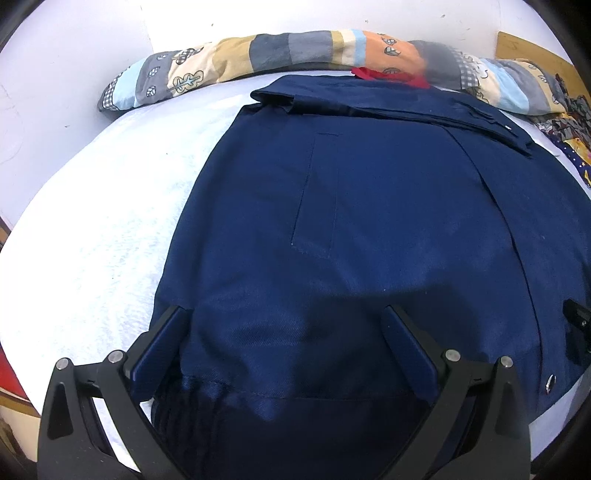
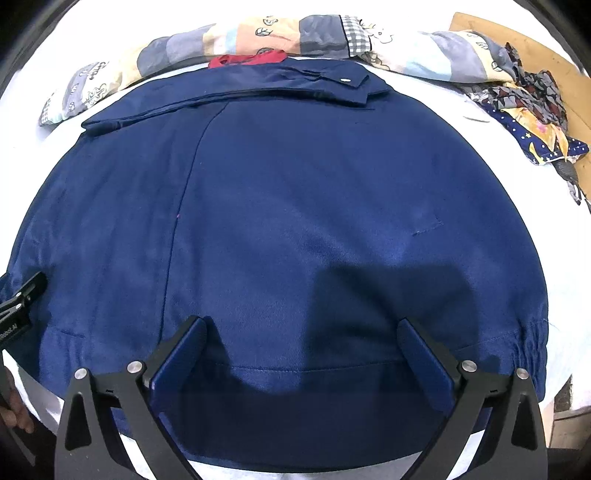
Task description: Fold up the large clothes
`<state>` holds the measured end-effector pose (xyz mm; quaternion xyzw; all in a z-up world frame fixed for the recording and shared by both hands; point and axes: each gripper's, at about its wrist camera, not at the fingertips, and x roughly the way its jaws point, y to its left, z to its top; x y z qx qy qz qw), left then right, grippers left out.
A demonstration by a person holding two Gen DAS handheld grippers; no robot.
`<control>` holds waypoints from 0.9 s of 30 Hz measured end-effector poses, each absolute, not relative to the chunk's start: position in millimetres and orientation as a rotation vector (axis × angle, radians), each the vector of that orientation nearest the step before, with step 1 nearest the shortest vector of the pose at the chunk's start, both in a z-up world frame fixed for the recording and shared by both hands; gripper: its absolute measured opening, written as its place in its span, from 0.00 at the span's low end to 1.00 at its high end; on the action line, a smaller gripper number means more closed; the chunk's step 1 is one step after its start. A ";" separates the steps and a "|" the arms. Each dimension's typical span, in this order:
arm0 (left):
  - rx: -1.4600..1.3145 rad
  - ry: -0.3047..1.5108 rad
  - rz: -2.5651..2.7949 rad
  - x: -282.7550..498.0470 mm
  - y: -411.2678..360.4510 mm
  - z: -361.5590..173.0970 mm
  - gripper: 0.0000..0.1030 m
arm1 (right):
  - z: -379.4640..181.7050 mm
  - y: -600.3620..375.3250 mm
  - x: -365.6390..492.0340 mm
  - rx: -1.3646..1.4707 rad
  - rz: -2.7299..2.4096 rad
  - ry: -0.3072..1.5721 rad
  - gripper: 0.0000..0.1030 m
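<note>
Left wrist: smooth navy twill jacket (image 1: 369, 221)

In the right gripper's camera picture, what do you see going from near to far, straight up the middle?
Right gripper → navy jacket → red cloth → patchwork quilt.

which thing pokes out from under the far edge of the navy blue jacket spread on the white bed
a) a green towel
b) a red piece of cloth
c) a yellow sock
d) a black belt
b: a red piece of cloth shows just beyond the far folded edge of the navy blue jacket, in front of the patchwork pillow; both wrist views show it.
</note>
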<state>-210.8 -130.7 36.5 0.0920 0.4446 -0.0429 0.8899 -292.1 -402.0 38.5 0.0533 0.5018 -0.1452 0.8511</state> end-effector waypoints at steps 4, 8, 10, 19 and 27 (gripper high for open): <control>0.197 0.909 -0.093 -213.2 -131.2 35.6 1.00 | 38.2 -399.8 -298.7 0.098 -0.292 1.012 0.99; 0.203 0.921 -0.096 -213.4 -132.0 39.2 1.00 | 39.3 -403.1 -298.9 0.106 -0.265 1.013 0.99; 0.222 0.912 -0.111 -217.7 -134.6 47.0 1.00 | 41.6 -406.2 -297.3 0.104 -0.242 1.037 0.99; 0.144 0.868 -0.153 -248.0 -124.7 70.5 1.00 | 105.7 -434.2 -331.2 0.231 -0.246 0.870 0.82; 0.244 0.926 -0.150 -244.5 -134.9 50.5 1.00 | 71.1 -479.4 -330.9 0.395 -0.347 1.021 0.73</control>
